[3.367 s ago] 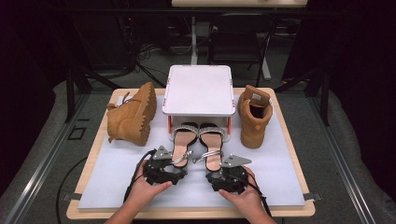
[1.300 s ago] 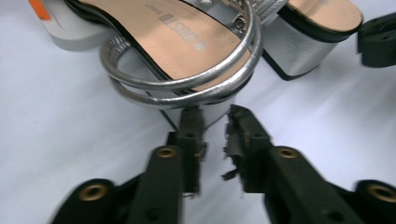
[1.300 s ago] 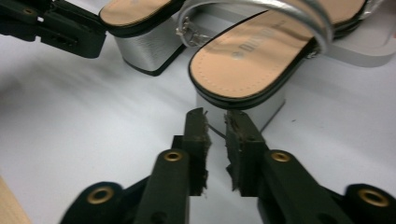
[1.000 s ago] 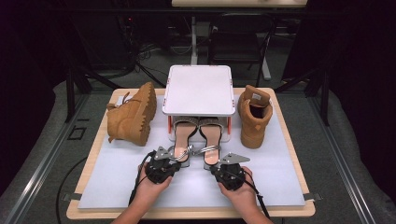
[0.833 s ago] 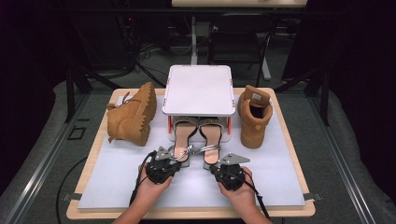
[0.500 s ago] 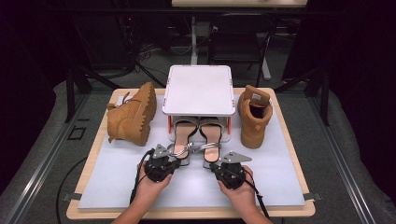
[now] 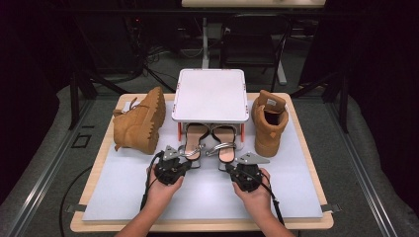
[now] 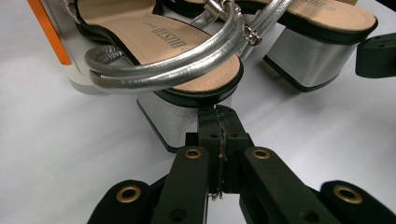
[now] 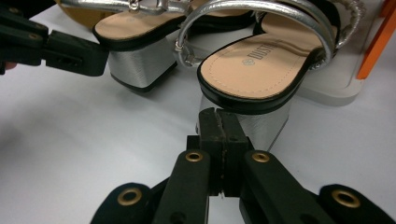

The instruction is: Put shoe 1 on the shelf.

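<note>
Sandals sit side by side at the middle of the table, toes tucked under the white shelf (image 7: 209, 95) and heels toward you. Your left gripper (image 8: 218, 116) has its 2 jaws pressed flat together with nothing between them, and their tips sit right at the silver block heel of the left sandal (image 8: 187, 60), just under the black rim of its sole; whether they actually touch the heel is hard to tell. Your right gripper (image 9: 218, 119) is closed the same way, empty, its tips up against the heel of the right sandal (image 9: 261, 65). In the high view your left hand (image 7: 160, 185) and right hand (image 7: 257, 190) rest low on the pale mat (image 7: 207, 197), each directly behind its sandal. 1 tan boot (image 7: 141, 123) lies on its side left of the shelf, and the other tan boot (image 7: 269, 123) stands upright to the right of it.
</note>
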The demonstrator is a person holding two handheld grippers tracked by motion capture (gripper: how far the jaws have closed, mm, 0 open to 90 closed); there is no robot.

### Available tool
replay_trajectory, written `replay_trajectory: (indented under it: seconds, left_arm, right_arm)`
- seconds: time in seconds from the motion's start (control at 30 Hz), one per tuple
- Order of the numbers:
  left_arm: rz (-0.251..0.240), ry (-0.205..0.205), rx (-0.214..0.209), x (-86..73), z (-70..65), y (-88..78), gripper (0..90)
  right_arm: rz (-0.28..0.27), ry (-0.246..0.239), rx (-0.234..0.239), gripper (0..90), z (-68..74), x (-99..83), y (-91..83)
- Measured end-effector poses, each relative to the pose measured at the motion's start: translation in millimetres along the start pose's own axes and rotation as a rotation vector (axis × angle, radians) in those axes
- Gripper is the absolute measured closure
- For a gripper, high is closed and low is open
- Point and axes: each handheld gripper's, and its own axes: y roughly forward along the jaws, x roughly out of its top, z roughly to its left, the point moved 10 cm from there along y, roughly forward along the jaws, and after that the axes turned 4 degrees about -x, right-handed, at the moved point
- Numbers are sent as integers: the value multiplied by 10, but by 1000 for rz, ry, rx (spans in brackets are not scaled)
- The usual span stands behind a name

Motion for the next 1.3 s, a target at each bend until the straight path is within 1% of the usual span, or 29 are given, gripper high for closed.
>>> replay_trajectory:
  seconds: [0.07,0.2,0.33,0.4,0.47,0.6,0.73,0.83,0.9,1.0,1.13,1.2,1.23,1.27,1.3]
  left_arm:
    - [-2,-8,1,6,9,9,900]
    - [-1,-12,4,19,30,29,900]
    - [-15,-25,6,68,37,68,900]
    - [-23,-26,15,98,45,90,900]
    - [-29,-30,15,119,47,111,900]
    - [-31,-36,18,157,59,164,900]
    - [-44,-37,24,222,78,208,900]
    - [-41,-45,37,245,123,251,900]
    - [-48,-55,42,263,157,276,900]
    - [-58,-77,46,307,194,315,900]
    - [-61,-72,56,359,228,376,900]
    - [-53,-69,64,357,260,402,900]
    - [-61,-75,72,362,282,420,900]
    - [-59,-85,71,360,305,431,900]
    - [-68,-95,77,365,325,446,900]
  right_arm:
    - [-4,4,-6,900,-23,17,7]
    - [-9,14,-23,900,-63,38,35]
    - [-20,30,-34,900,-100,67,76]
    - [-22,35,-44,900,-117,78,103]
    - [-28,47,-42,900,-109,96,135]
    - [-35,37,-54,900,-103,131,192]
    - [-45,53,-69,900,-121,182,232]
    - [-52,59,-78,900,-157,225,265]
    - [-57,67,-85,900,-189,253,295]
    - [-56,73,-95,900,-243,270,338]
    - [-58,85,-112,900,-321,288,416]
    - [-66,87,-121,900,-355,308,442]
    - [-60,80,-123,900,-370,313,449]
    - [-68,83,-121,900,-371,329,466]
    - [-65,82,-127,900,-379,339,484]
